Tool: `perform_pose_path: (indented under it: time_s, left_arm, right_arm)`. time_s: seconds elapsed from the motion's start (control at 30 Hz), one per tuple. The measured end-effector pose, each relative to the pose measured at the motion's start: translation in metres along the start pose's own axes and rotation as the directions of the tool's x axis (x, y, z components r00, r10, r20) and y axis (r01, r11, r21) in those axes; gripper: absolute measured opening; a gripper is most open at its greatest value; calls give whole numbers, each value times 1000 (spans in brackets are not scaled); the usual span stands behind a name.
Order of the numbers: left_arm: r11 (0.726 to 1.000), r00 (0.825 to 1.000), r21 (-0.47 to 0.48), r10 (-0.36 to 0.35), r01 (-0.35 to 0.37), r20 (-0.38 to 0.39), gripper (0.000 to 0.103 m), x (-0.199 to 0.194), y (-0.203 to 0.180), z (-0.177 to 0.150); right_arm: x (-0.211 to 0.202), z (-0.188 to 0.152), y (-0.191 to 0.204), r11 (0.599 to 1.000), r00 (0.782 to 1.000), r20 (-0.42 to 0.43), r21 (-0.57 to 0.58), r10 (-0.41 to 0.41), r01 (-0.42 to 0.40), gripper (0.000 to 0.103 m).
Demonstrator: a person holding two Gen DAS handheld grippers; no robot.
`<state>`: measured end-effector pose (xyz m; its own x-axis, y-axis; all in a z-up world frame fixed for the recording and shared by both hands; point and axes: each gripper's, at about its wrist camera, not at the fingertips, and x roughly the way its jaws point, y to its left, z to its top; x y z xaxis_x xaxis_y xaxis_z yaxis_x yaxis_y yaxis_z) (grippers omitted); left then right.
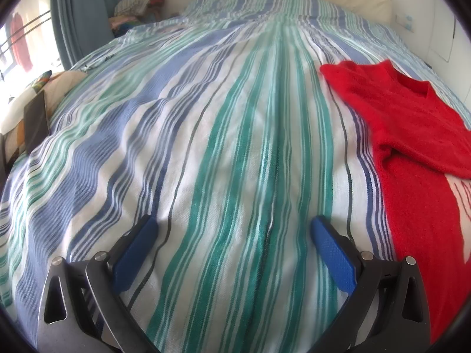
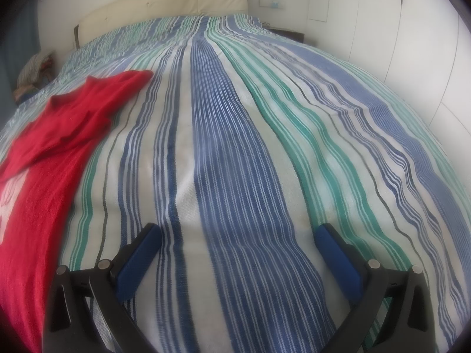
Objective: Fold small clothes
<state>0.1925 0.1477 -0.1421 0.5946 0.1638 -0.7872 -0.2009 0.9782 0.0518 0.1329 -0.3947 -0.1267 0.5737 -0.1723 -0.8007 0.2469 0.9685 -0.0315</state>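
Note:
A small red knitted sweater (image 1: 412,135) lies flat on the striped bedspread (image 1: 229,135), at the right edge of the left wrist view and at the left edge of the right wrist view (image 2: 50,158). One sleeve is folded across its body, and a white pattern shows low on it. My left gripper (image 1: 234,229) is open over bare bedspread, left of the sweater, with nothing between its blue pads. My right gripper (image 2: 237,234) is open too, over the bedspread (image 2: 250,147) to the right of the sweater, also holding nothing.
A cream headboard (image 2: 164,3) stands at the far end of the bed. A pile of clothes (image 1: 138,6) and a blue curtain (image 1: 76,14) are at the far left. A dark flat object (image 1: 36,123) lies by the bed's left edge. White wardrobe doors (image 2: 412,44) line the right.

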Motion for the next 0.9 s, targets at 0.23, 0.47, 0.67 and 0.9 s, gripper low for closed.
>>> perform_pose_path:
  time_s: [0.23, 0.47, 0.67, 0.9]
  left_arm:
    - [997, 998, -60, -61, 58, -35, 101, -20, 13, 0]
    - [912, 911, 14, -409, 411, -57, 102, -112, -10, -60]
    - [872, 867, 12, -485, 489, -117, 101, -122, -41, -115]
    - [769, 754, -46, -635, 637, -170, 97, -133, -33, -119]
  right_arm:
    - [0, 0, 0, 1000, 1000, 0, 0, 0, 0, 103]
    - [-3, 0, -2, 1000, 1000, -3, -5, -7, 7, 103]
    - [-2, 1, 0, 1000, 1000, -2, -11, -16, 16, 103]
    - [-49, -1, -22, 891, 890, -48, 67, 453, -450, 103]
